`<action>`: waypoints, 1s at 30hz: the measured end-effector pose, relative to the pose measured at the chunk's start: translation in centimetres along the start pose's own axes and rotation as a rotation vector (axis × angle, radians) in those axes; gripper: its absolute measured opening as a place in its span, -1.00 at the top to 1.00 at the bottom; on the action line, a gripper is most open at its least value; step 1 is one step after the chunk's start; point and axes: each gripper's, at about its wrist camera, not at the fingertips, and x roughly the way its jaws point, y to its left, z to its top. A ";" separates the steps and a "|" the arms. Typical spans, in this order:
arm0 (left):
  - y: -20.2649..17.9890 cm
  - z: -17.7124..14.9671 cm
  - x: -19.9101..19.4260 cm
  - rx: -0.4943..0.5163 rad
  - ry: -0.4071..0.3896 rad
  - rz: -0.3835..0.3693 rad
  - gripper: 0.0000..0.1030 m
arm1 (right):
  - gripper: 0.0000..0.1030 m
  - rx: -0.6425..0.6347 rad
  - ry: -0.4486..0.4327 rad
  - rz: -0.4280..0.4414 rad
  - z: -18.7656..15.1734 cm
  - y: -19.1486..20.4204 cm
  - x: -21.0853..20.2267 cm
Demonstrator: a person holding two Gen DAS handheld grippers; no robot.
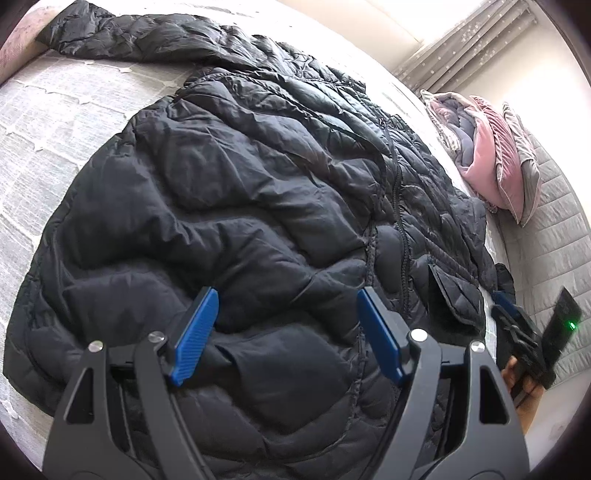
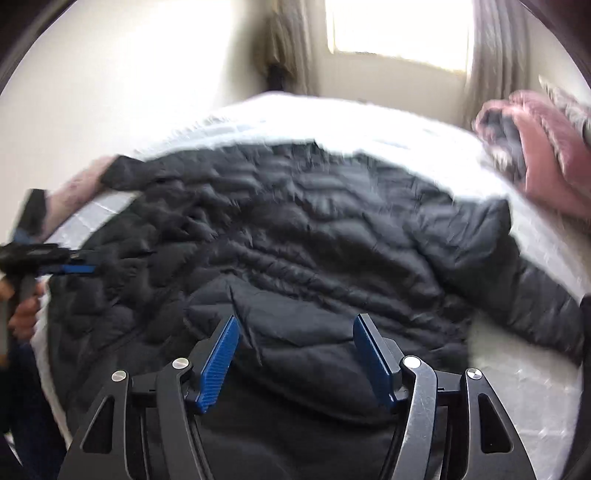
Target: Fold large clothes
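Note:
A large black quilted puffer jacket (image 1: 240,184) lies spread over the bed, front up, its zip running down the right of the left wrist view. One sleeve (image 1: 110,33) stretches toward the far left corner. My left gripper (image 1: 288,299) hovers over the jacket's hem area, jaws wide apart, nothing between the blue pads. In the blurred right wrist view my right gripper (image 2: 295,321) stands open above a pocket flap of the jacket (image 2: 314,229). Each gripper shows in the other's view: the right gripper (image 1: 517,325) at the jacket's right edge, the left gripper (image 2: 74,267) at its left edge.
The bed (image 1: 55,122) has a pale grey quilted cover. A pile of pink and grey bedding (image 1: 491,155) sits at the far right, by a padded headboard (image 1: 561,221). Curtains and a bright window (image 2: 399,33) lie beyond the bed.

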 end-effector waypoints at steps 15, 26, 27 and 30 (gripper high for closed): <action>3.0 2.8 -0.8 -0.008 -0.072 0.288 -0.51 | -0.27 0.146 -0.047 0.214 2.3 4.2 -0.1; 6.3 4.7 -1.6 -0.061 -0.070 0.189 -0.51 | -0.27 0.301 0.115 0.305 10.2 9.8 12.7; 7.3 5.0 -2.2 -0.105 -0.092 0.185 -0.51 | -0.27 0.300 0.124 0.276 11.1 10.2 14.1; 9.5 5.6 -3.1 -0.168 -0.113 0.234 -0.51 | -0.27 0.285 0.138 0.205 11.9 10.6 17.0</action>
